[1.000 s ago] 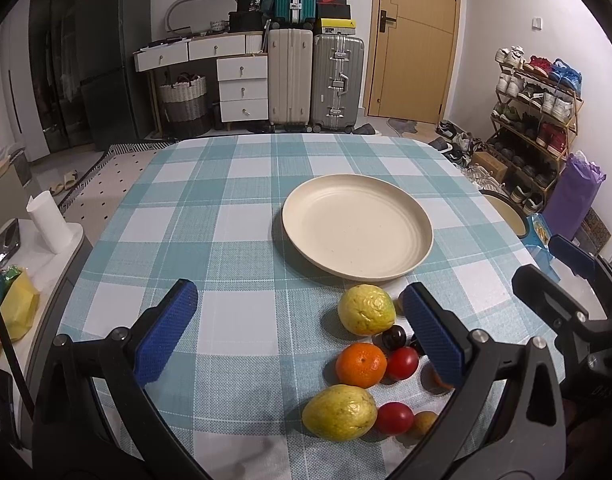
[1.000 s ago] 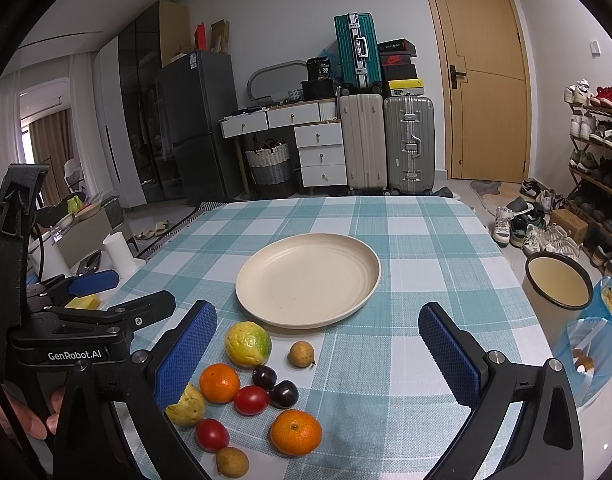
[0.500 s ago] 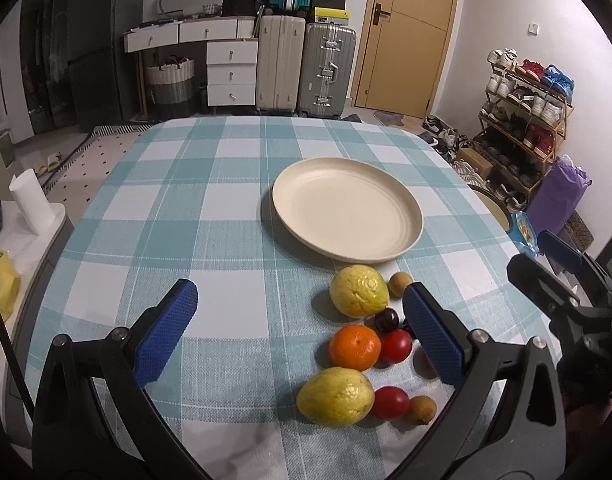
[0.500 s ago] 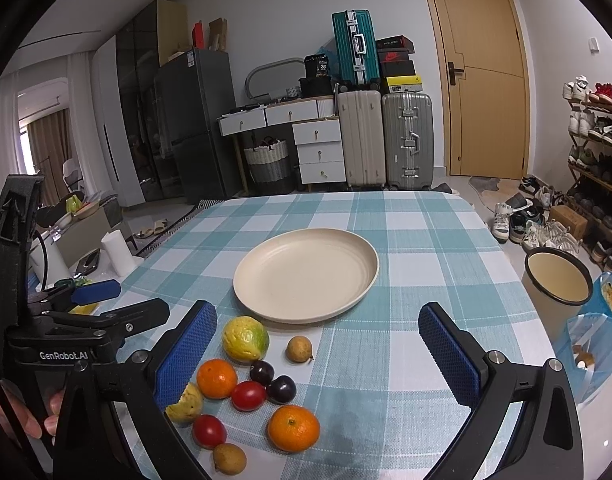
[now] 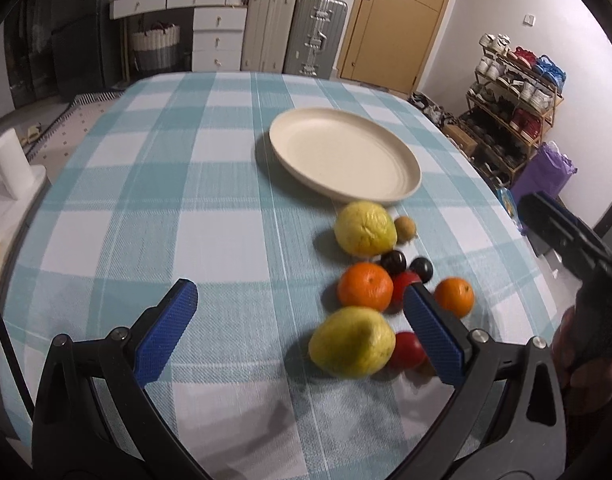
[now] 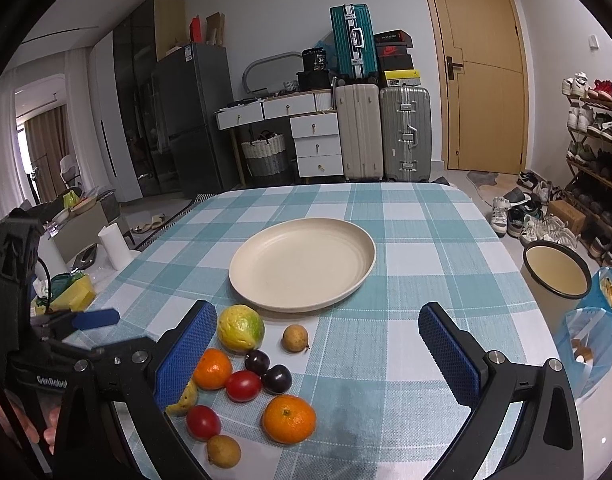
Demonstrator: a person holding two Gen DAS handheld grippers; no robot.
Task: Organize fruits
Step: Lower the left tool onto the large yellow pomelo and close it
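On the table [image 6: 426,240], near edge: fruits [image 6: 242,372] clustered just beside the empty plate [image 6: 302,264].
Left gripper [image 5: 302,332]: fingers spread, holding nothing, above the near yellow fruit [image 5: 352,342].
Right gripper [image 6: 318,354]: fingers spread, holding nothing, over the cluster.

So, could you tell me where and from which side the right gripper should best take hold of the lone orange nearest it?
Probably across its round middle, coming from above. The orange sits apart from the cluster, with bare cloth on its right and near side; a red tomato lies to its left. The right gripper is open, wide enough to straddle it.
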